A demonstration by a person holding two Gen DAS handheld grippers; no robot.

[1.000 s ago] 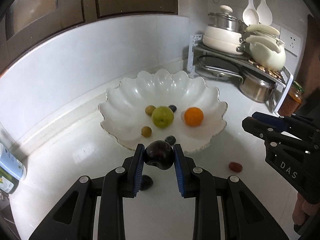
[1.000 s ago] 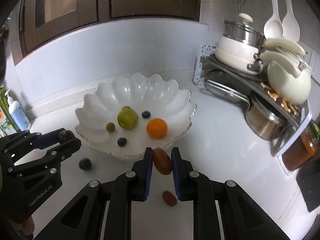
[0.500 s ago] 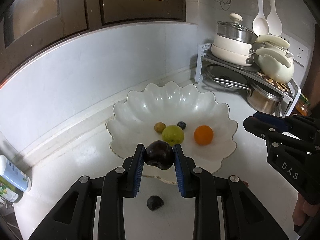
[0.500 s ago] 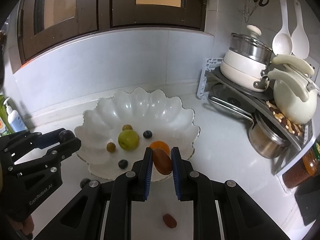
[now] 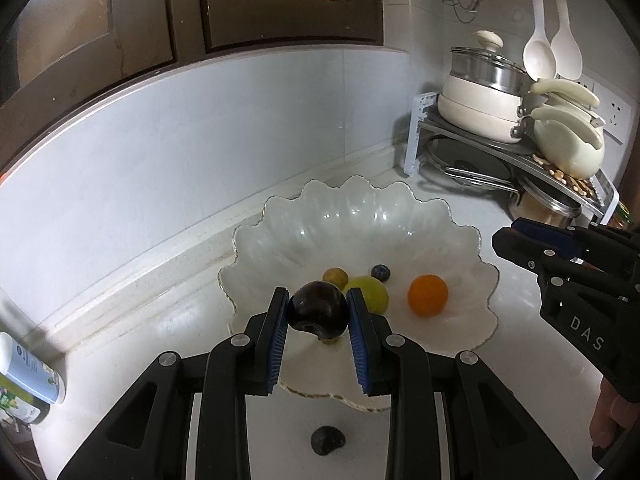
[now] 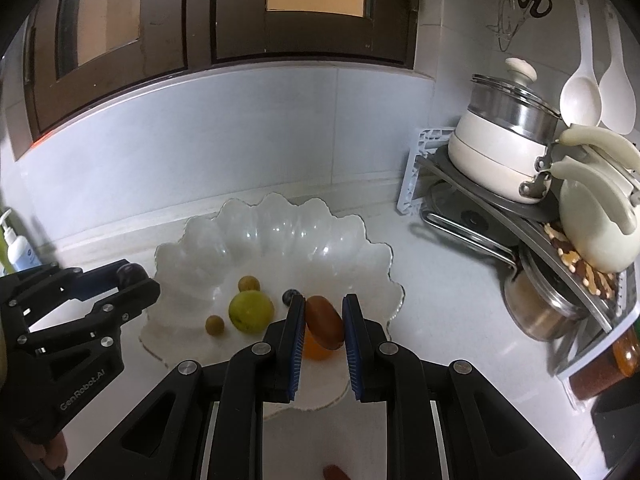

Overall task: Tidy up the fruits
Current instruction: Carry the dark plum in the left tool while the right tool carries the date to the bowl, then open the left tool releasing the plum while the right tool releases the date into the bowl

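Clamping a dark plum between its blue pads, the left gripper holds it above the near part of the scalloped white bowl. The right gripper pinches a reddish-brown oval fruit over the bowl's front, just above the orange. Inside the bowl lie one orange, one green fruit, two small yellow-brown fruits and one blueberry. One dark fruit sits on the counter before the bowl.
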